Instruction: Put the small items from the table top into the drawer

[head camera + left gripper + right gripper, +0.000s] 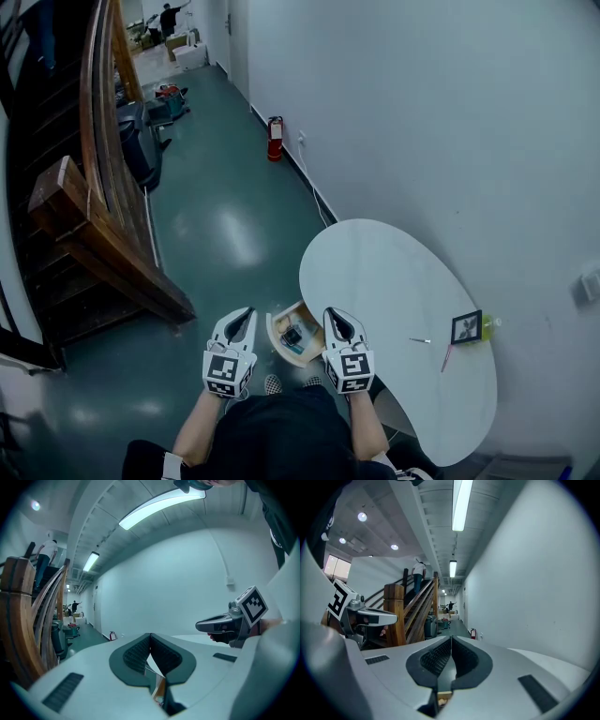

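Observation:
The white oval table (375, 272) carries a small black-framed picture (466, 327), a yellow-green piece (490, 324) beside it, a pink pen (446, 357) and a thin pin-like item (420, 340). Off the table's left edge a wooden drawer (277, 339) stands open with a small dark item (292, 336) inside. My left gripper (246, 314) (150, 637) hovers just left of the drawer, shut and empty. My right gripper (330, 315) (451, 641) hovers at the drawer's right side, over the table edge, also shut with nothing between its pads. Both point nearly level.
A wooden staircase (103, 225) runs along the left. A red fire extinguisher (275, 138) stands against the white wall. The floor (225, 234) is glossy green, with bags and boxes (169, 98) down the corridor and a person (169, 19) at its far end.

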The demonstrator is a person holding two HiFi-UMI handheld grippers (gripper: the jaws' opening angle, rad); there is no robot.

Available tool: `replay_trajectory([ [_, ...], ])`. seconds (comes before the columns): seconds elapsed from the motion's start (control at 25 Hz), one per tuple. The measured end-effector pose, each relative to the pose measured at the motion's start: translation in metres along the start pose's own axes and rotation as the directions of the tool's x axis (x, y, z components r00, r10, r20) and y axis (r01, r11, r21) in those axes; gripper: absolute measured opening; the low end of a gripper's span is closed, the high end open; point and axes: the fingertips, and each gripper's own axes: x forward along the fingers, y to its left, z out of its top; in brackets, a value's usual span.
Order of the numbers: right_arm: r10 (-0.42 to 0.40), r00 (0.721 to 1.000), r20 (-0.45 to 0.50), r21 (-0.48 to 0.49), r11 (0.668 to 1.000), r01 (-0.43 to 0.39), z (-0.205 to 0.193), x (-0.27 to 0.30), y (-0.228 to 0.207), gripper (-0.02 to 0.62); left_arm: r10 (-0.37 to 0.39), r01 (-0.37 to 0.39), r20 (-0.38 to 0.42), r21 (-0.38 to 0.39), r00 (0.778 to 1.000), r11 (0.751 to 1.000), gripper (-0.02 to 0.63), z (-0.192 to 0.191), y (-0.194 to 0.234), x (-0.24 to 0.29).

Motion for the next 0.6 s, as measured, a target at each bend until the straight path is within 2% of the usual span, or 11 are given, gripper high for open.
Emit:
replay_trajectory([
  [0.36,-0.034,0.999,-0.011,0.017,0.999,0.034,-0.007,-0.009,-0.011,0.032,-0.052,0.052,0.008,-0.012,0.999,0.999,0.02,0.0,-0.016,0.009],
  [0.6,-0.111,0.994,-0.023,0.057,0.992,0.113,-0.021,-0.027,-0.032,0.032,-0.163,0.163,-0.013,0.001,0.986,0.987,0.02,-0.007,-0.052,0.031],
])
